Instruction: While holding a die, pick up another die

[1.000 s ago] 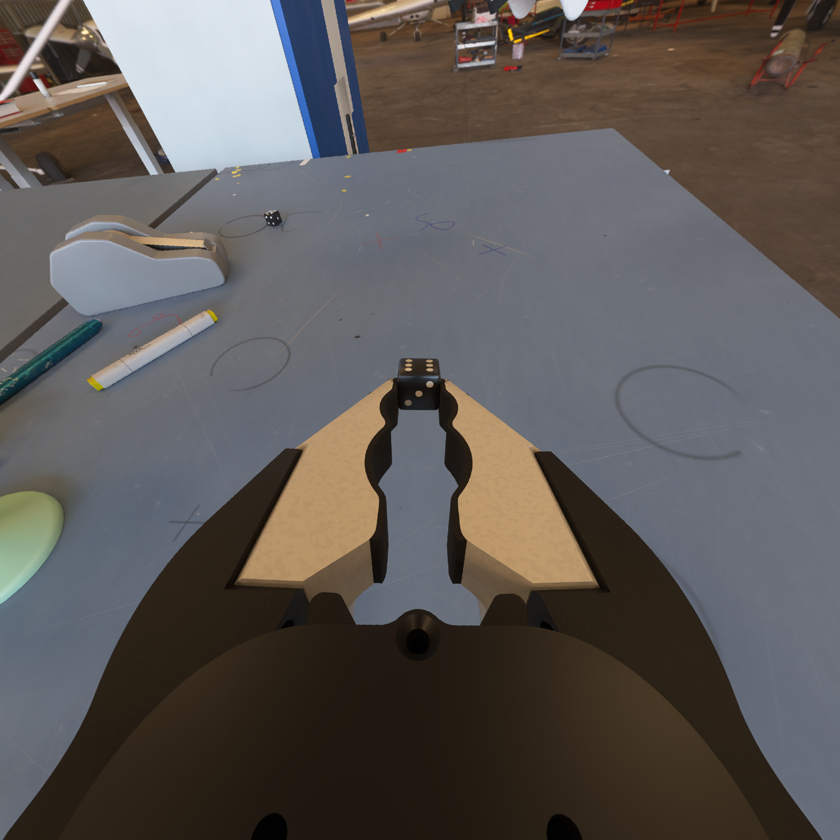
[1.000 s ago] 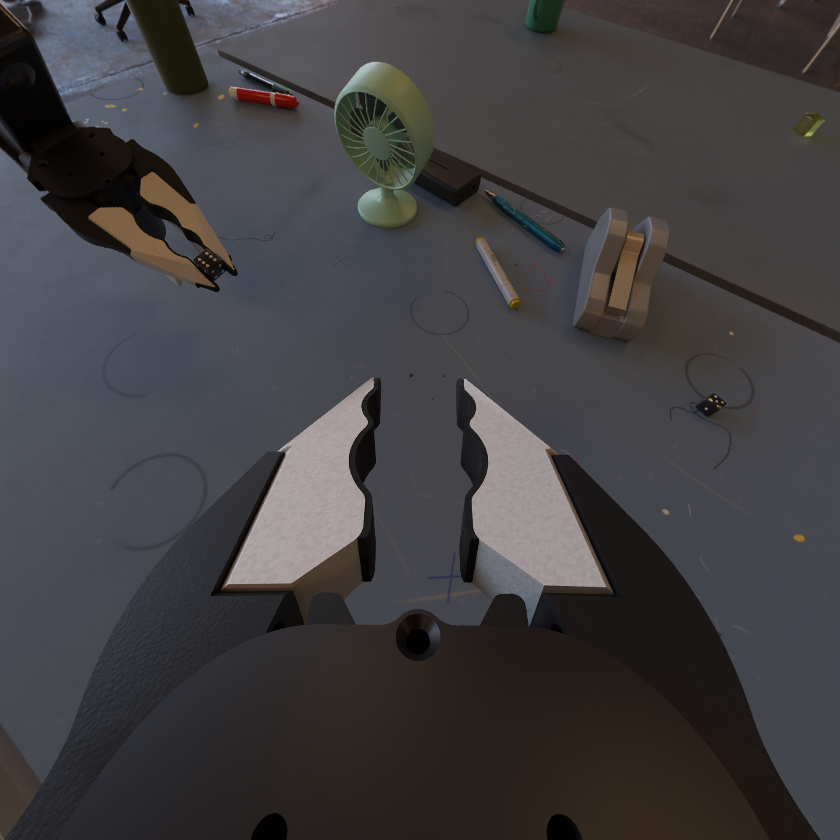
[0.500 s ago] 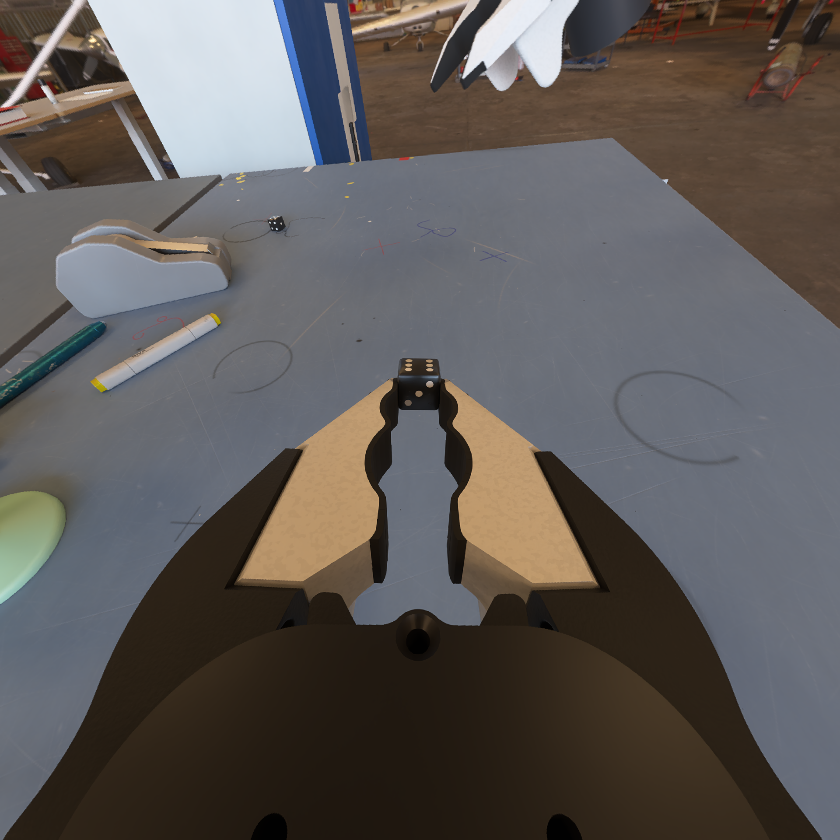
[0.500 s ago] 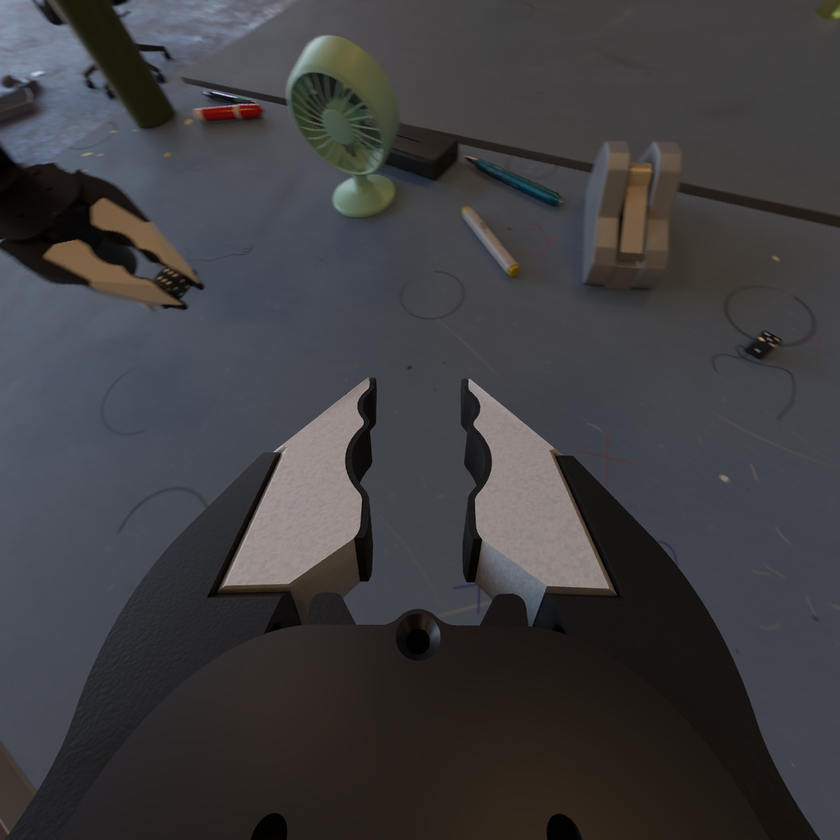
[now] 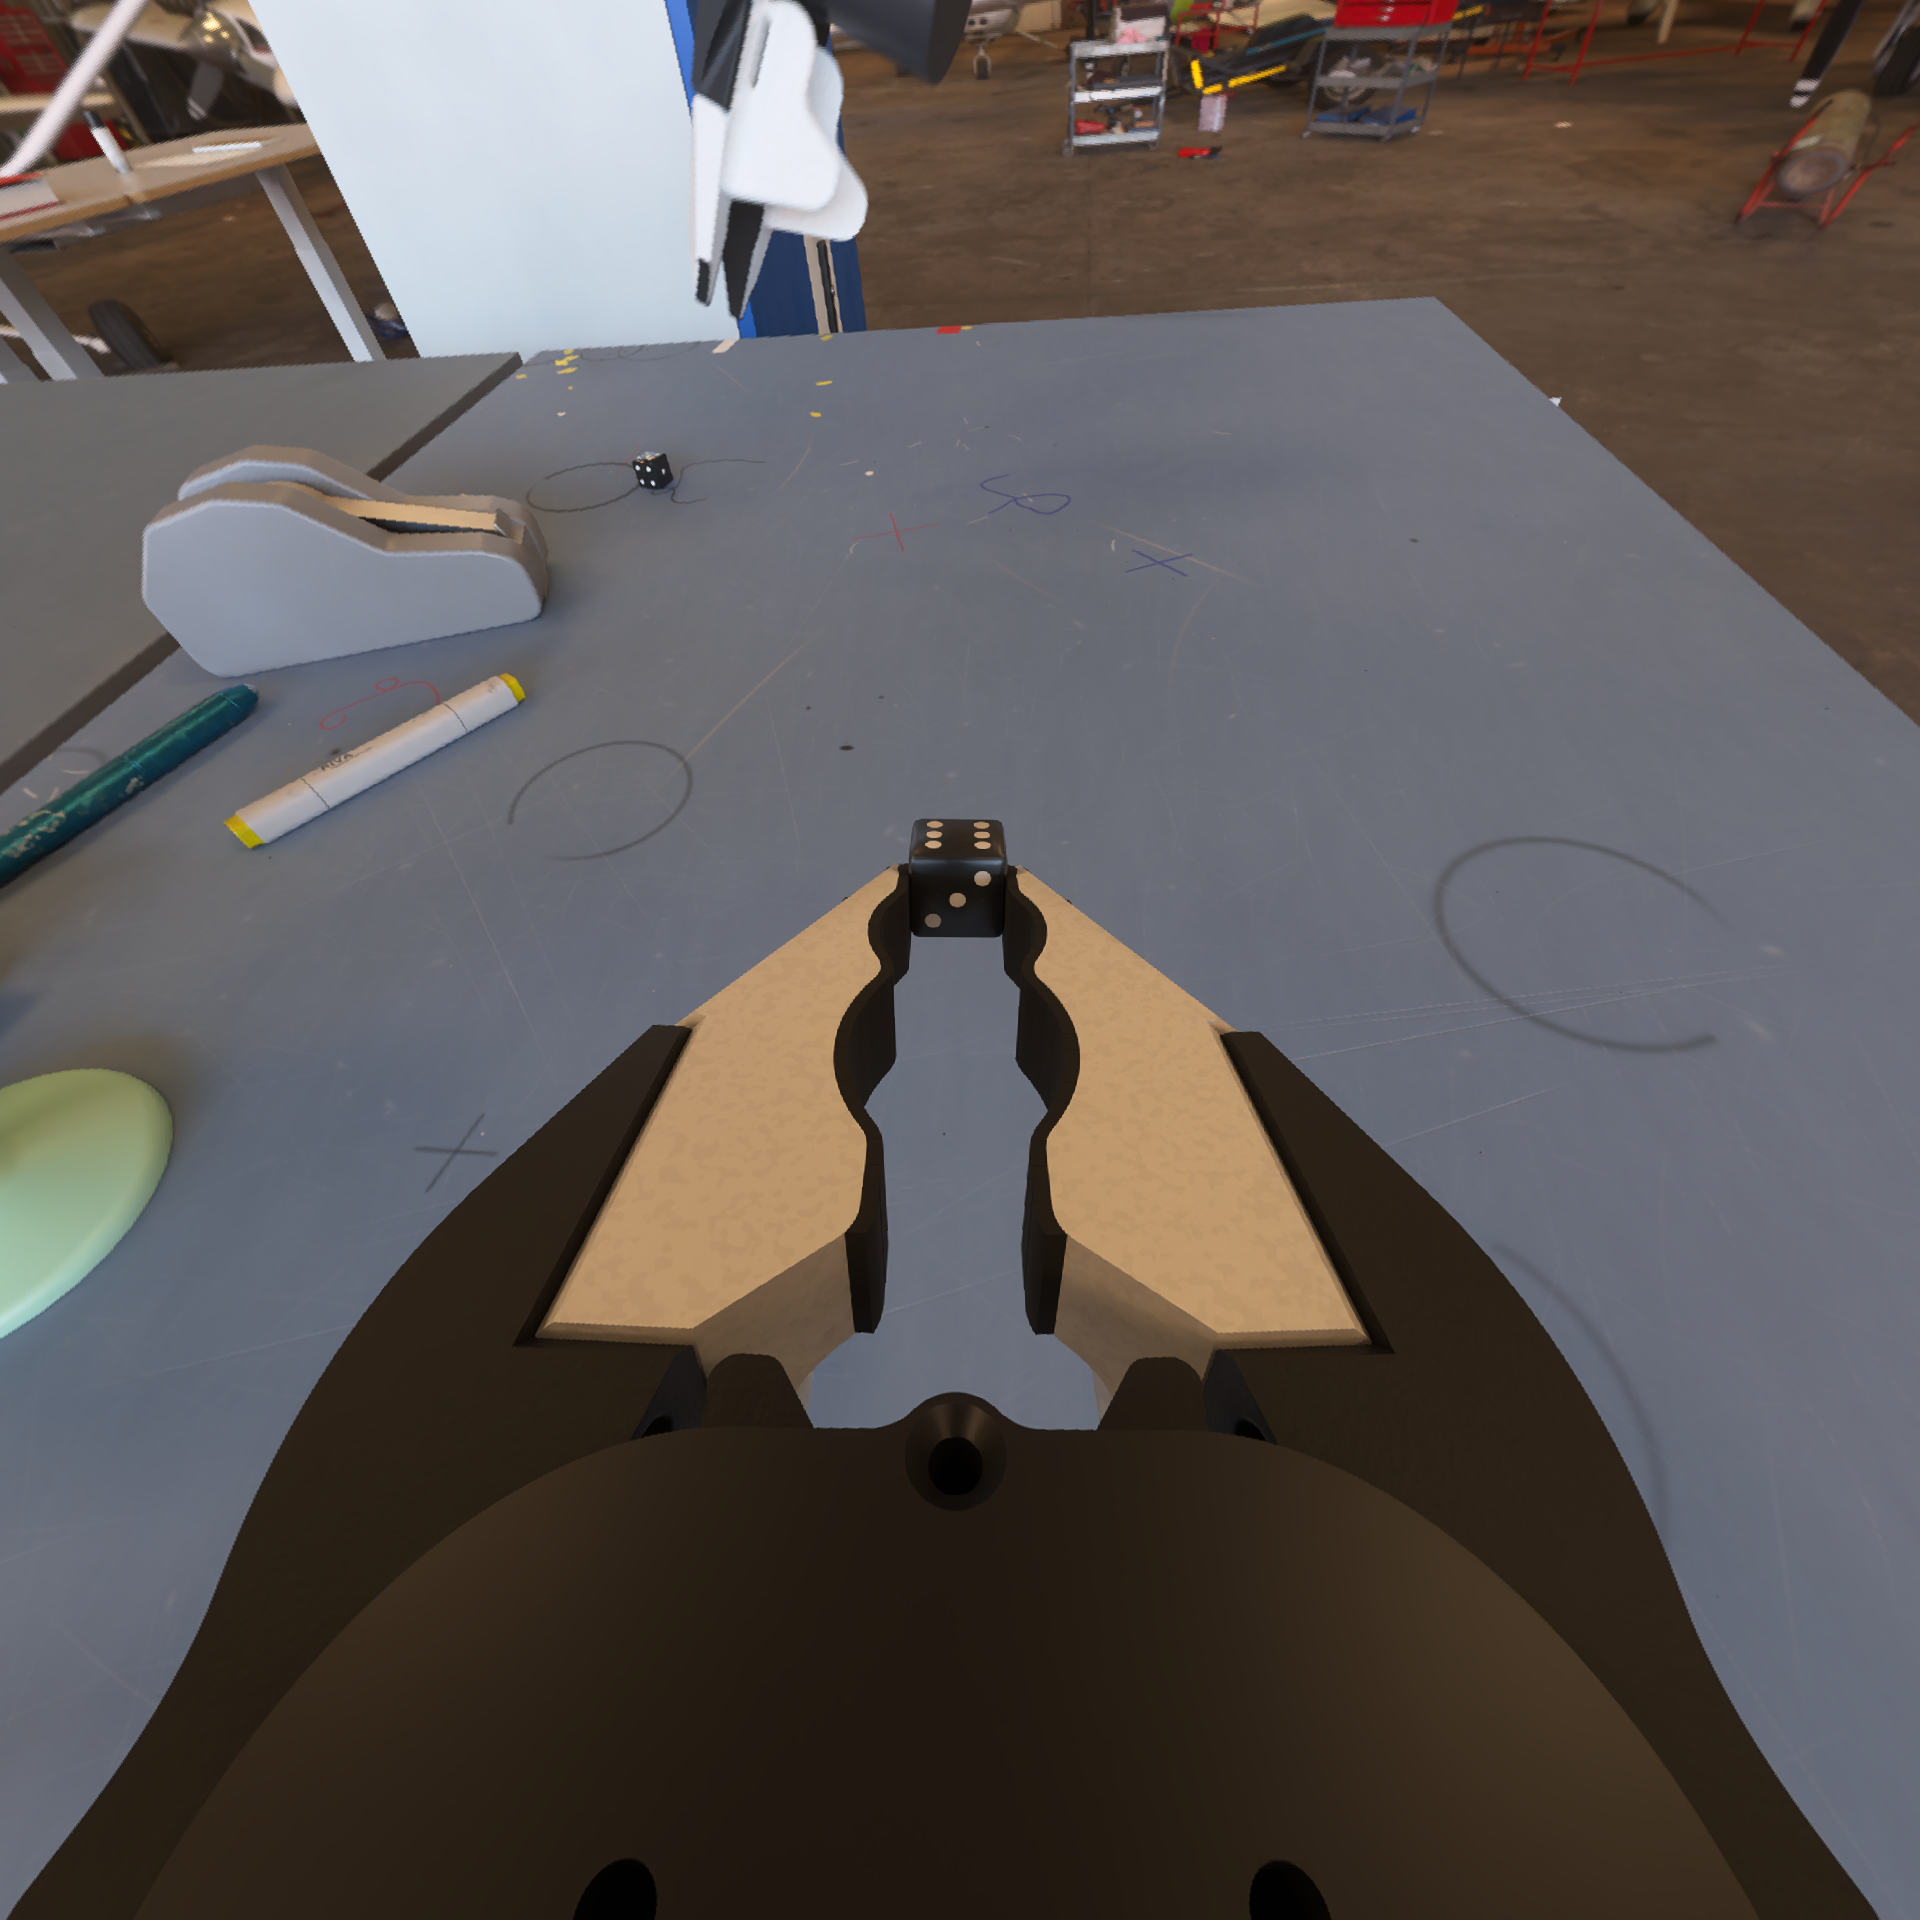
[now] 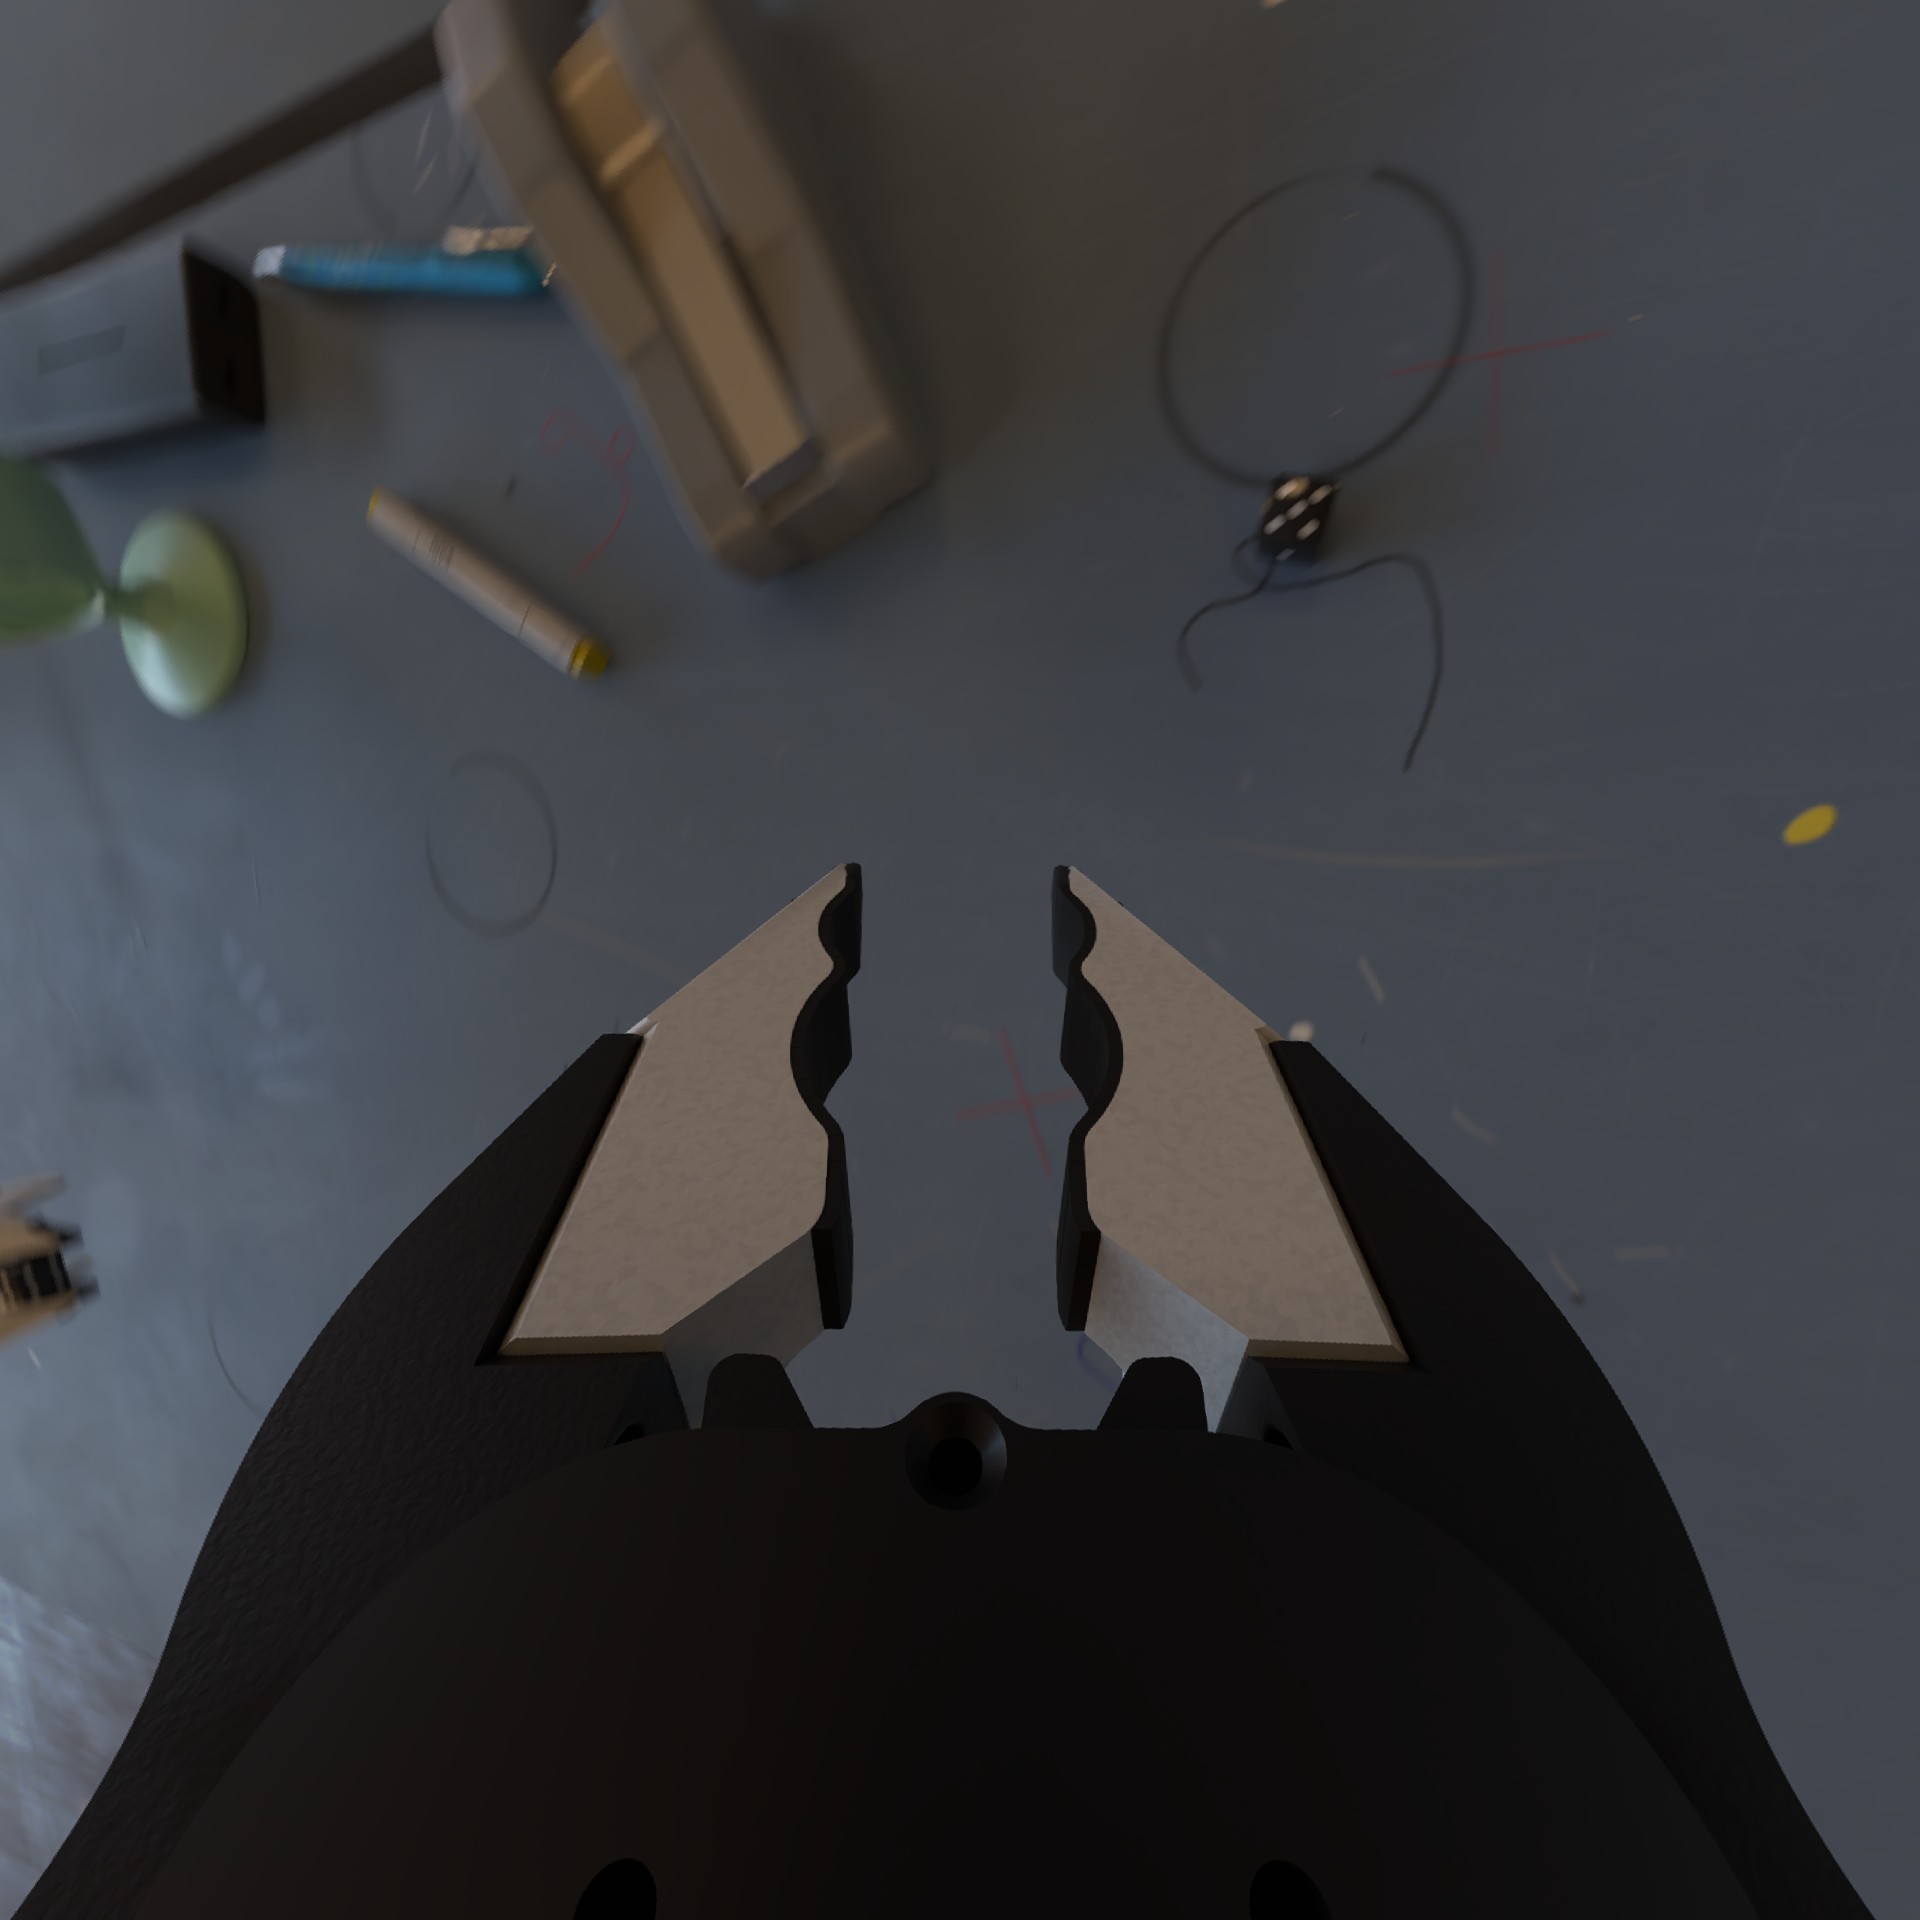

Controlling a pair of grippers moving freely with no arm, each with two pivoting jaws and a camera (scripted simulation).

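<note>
My left gripper (image 5: 957, 883), with tan fingers, is shut on a black die (image 5: 957, 878) with pale pips, held above the grey table (image 5: 1299, 675). A second black die (image 5: 651, 471) lies far ahead to the left, beside a drawn circle; in the right wrist view this die (image 6: 1297, 516) is ahead and to the right of my fingers. My right gripper (image 6: 956, 883), with white fingers, is open and empty, pointing steeply down at the table. It also shows high in the left wrist view (image 5: 774, 156), hanging above the far die.
A grey block stand (image 5: 332, 561) (image 6: 686, 281), a white marker with yellow ends (image 5: 374, 758) (image 6: 488, 582), a teal pen (image 5: 114, 779) (image 6: 405, 270) and a green fan's base (image 5: 62, 1184) (image 6: 182, 613) lie to the left. The table edge runs along the right (image 5: 1714, 540).
My right gripper has swung over toward the far die and tilted down, so the die is closer in its view. My left gripper keeps its hold and has barely moved.
</note>
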